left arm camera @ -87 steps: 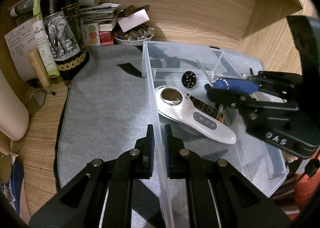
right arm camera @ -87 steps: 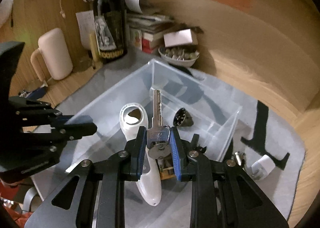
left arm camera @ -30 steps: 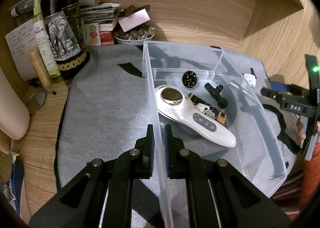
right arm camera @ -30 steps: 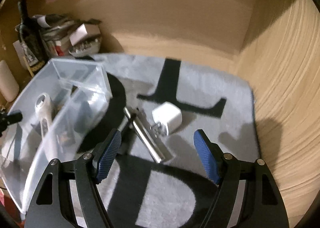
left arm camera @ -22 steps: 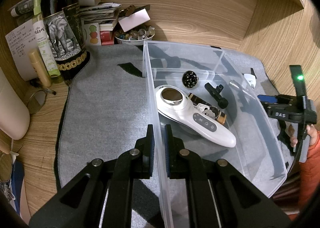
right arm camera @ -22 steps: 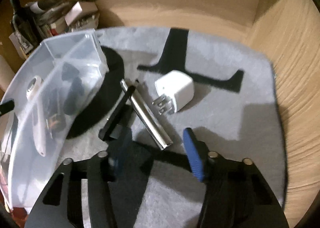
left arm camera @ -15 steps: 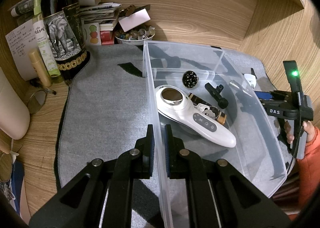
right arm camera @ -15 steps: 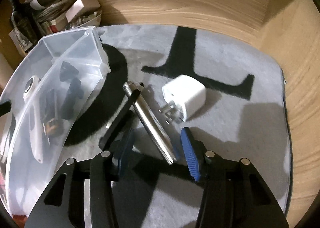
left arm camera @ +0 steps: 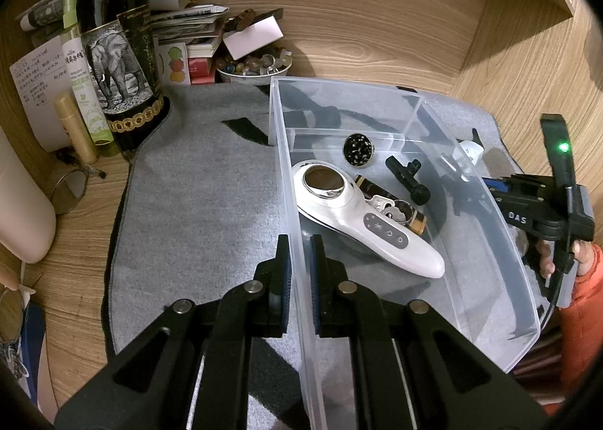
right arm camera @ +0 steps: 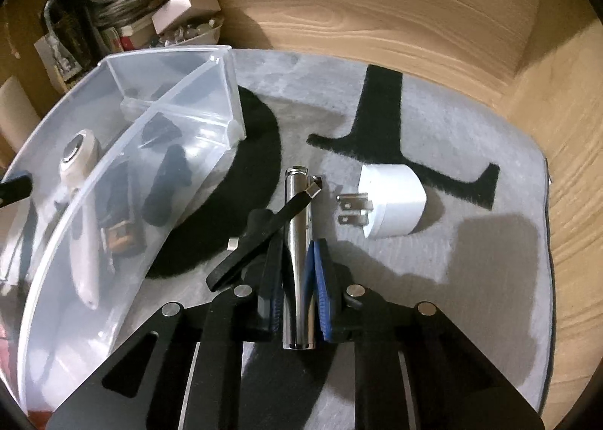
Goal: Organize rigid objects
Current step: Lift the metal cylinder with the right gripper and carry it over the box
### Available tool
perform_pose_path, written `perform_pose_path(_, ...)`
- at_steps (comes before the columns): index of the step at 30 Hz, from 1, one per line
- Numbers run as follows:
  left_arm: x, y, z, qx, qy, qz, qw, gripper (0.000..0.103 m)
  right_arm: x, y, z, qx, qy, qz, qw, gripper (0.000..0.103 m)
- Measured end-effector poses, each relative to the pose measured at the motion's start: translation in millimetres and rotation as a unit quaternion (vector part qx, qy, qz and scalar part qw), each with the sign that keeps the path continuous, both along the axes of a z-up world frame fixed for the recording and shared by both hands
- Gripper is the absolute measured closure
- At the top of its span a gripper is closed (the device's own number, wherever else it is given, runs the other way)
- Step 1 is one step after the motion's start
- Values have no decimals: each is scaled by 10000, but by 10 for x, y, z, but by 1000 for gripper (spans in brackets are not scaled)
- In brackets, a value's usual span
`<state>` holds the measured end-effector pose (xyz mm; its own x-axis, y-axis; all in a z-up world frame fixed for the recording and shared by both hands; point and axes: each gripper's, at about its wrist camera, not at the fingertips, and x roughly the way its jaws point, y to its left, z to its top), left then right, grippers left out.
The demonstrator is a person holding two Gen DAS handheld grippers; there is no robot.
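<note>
My left gripper (left arm camera: 299, 241) is shut on the near wall of the clear plastic bin (left arm camera: 297, 279). In the bin lie a white handheld device (left arm camera: 361, 219), keys (left arm camera: 388, 205), a black clip (left arm camera: 407, 179) and a round black piece (left arm camera: 357, 149). My right gripper (right arm camera: 297, 253) is shut on a shiny metal tube (right arm camera: 297, 226) that lies on the grey mat beside the bin (right arm camera: 94, 241). A black strip (right arm camera: 264, 237) leans against the tube. A white plug adapter (right arm camera: 392, 200) lies just right of it.
A dark wine bottle (left arm camera: 117, 49), a green tube (left arm camera: 81, 68), papers and a bowl of stones (left arm camera: 252, 66) crowd the back left. Wooden walls close the back and right. The grey mat (left arm camera: 196, 196) has black letters (right arm camera: 380, 117).
My right gripper has moved down onto the metal tube and closed from wide open to shut around it. My left gripper has kept its hold on the bin wall.
</note>
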<state>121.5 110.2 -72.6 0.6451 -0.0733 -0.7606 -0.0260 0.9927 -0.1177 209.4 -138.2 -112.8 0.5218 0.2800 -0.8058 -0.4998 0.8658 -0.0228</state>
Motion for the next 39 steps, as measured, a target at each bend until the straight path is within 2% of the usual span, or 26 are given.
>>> perform_pose_path(11, -13, 3, 1, 2, -1, 3, 10000, 95, -207, -86, 411, 187, -554, -86, 9983, 89)
perform_pose_path(23, -5, 3, 1, -3, 1, -1, 10000, 95, -456, 178, 986, 583, -1321, 312, 9890, 89)
perform_pose_path(31, -4, 13, -1, -2, -1, -2, 10000, 95, -641, 484, 1113, 674, -1546, 789, 9825, 89)
perform_pose_path(39, -11, 10, -2, 3, -5, -1, 10000, 95, -814, 827, 985, 625, -1362, 1363, 9793, 89)
